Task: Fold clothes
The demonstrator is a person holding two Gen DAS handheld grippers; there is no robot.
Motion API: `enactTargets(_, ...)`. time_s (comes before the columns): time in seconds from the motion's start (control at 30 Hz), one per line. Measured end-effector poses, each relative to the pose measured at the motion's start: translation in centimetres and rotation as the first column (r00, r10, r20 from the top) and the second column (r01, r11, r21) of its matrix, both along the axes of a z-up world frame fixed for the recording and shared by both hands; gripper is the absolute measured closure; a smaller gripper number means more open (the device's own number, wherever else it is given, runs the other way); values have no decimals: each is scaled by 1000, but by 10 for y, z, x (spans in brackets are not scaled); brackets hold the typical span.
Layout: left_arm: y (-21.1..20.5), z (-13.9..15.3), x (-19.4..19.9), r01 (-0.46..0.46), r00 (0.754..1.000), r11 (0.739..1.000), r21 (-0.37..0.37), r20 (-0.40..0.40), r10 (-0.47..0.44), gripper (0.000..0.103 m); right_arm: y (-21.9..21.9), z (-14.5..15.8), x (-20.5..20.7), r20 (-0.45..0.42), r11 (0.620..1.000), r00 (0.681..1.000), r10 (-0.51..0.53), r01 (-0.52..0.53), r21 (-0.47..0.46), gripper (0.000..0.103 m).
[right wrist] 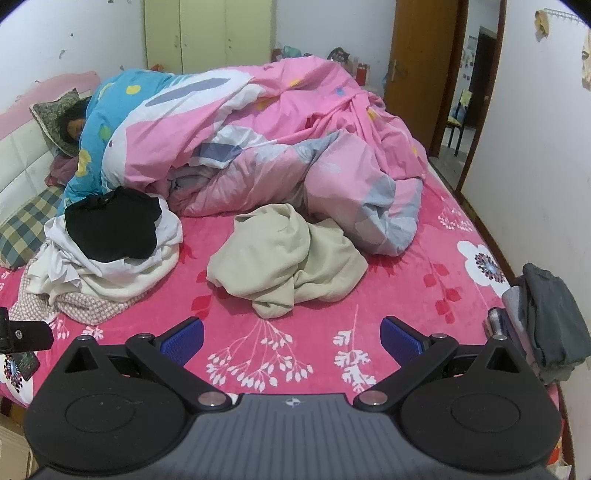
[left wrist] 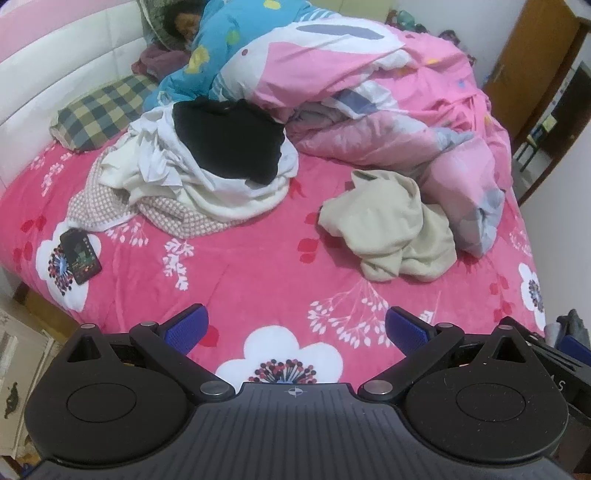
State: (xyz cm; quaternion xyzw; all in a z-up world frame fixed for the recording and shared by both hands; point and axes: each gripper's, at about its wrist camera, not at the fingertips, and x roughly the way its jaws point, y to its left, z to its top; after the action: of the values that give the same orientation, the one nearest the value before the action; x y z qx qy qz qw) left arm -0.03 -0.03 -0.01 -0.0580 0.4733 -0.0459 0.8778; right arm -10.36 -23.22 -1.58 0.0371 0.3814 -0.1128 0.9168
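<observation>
Both the left gripper [left wrist: 297,326] and right gripper [right wrist: 291,334] hover with fingers spread wide and empty above the bed [right wrist: 424,236], short of the crumpled beige garment [right wrist: 284,254].

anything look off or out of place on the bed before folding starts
Yes. A phone lies loose on the bedspread near the left edge, beside the heap of clothes. A person lies under the duvet at the head of the bed. Both grippers, left and right, are open and empty.

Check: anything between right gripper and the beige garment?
Nothing: only bare pink floral bedspread between the open right gripper and the crumpled beige garment, per the right wrist view.
</observation>
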Motion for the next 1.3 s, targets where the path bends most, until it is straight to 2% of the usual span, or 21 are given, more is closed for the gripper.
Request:
enactTargets(0.53, -10, 2, -6, 22, 999, 999, 36, 43, -24, 0, -2, 2, 1, -7, 1000, 1000, -9, 9, 2, 0)
enactTargets(0.8, -16, -2, -11, 57, 998, 997, 43, 33, -59, 0, -4, 3, 0, -8, 1000, 1000, -24, 24, 18, 0)
enactTargets(1.3, -21, -2, -12, 18, 998, 993, 115, 63, -26, 0, -7, 3, -1, -16, 999, 1000, -22, 22, 37, 0)
